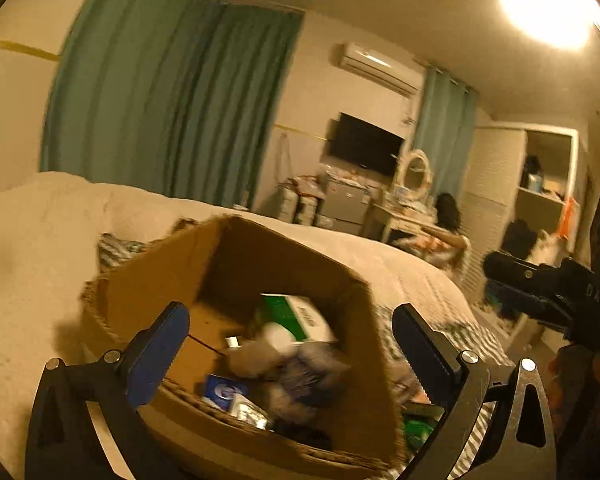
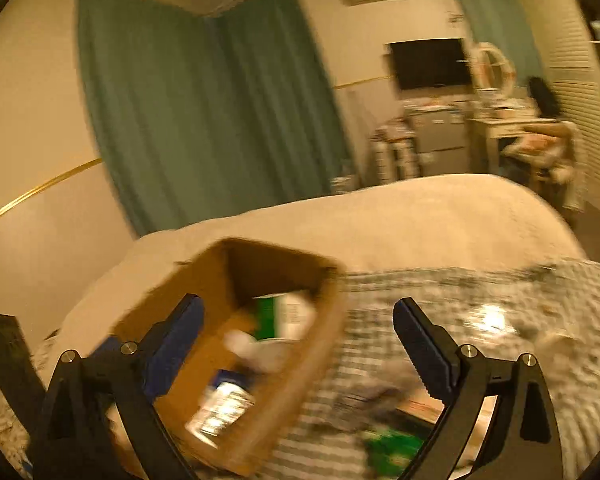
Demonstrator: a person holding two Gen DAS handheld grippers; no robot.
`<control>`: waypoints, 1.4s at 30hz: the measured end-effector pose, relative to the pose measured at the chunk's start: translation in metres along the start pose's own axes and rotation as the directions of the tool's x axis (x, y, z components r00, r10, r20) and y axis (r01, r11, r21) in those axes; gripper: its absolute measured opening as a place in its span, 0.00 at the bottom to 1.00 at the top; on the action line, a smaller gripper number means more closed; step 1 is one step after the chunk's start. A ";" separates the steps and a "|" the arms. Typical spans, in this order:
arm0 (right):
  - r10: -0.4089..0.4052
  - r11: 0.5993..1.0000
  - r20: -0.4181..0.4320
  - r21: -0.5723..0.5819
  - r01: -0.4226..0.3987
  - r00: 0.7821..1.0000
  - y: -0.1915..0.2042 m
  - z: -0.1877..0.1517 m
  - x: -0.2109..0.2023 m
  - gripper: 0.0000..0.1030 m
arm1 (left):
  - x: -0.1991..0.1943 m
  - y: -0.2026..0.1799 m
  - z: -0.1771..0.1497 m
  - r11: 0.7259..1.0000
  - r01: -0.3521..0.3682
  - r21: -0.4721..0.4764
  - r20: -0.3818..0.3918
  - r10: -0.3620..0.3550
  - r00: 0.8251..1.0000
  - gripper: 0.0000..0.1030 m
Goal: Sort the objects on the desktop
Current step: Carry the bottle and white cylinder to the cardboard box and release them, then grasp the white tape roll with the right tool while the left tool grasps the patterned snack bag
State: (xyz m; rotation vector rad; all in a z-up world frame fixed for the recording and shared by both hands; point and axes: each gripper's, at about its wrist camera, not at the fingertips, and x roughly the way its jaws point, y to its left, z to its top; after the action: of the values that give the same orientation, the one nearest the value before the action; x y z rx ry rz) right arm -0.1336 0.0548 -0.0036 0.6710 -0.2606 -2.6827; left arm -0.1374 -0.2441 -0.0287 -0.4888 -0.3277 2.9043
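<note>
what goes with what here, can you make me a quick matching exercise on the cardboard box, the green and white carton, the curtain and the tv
Things:
1. cardboard box
2. green and white carton
3. curtain
4. TV

Places or states:
a. mounted on the far wall
b. lying inside the box
c. teal, hanging behind the bed
d. open-topped, sitting on the bed

Pairs: 1-d, 2-b, 3-c, 4-a

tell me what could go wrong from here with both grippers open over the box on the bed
1. The brown cardboard box sits on a soft cream bed cover; a push on its wall could tip it.
2. The green-and-white carton and other items are piled inside, so a grab may catch the wrong one.
3. Both views are motion-blurred, so aim may be off.
</note>
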 end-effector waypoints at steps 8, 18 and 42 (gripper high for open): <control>-0.240 0.970 -0.028 0.032 0.241 0.970 -0.092 -0.018 -0.095 0.93 | -0.020 -0.072 0.001 0.988 0.151 0.042 -0.079 -0.148 0.986 1.00; -0.315 0.944 -0.068 0.080 0.320 0.947 -0.166 -0.038 -0.136 0.93 | 0.044 -0.137 -0.071 0.994 0.111 0.014 -0.313 -0.101 0.944 1.00; -0.229 0.963 -0.308 0.070 0.262 0.923 -0.212 -0.070 0.021 0.93 | 0.140 -0.151 -0.132 0.954 0.050 0.294 -0.288 0.039 0.957 1.00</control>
State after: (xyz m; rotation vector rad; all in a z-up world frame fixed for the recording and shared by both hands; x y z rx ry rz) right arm -0.1806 0.2351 -0.1285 1.2019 -0.2587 -2.7624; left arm -0.2017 -0.0452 -0.1554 -0.8435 0.1517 2.7487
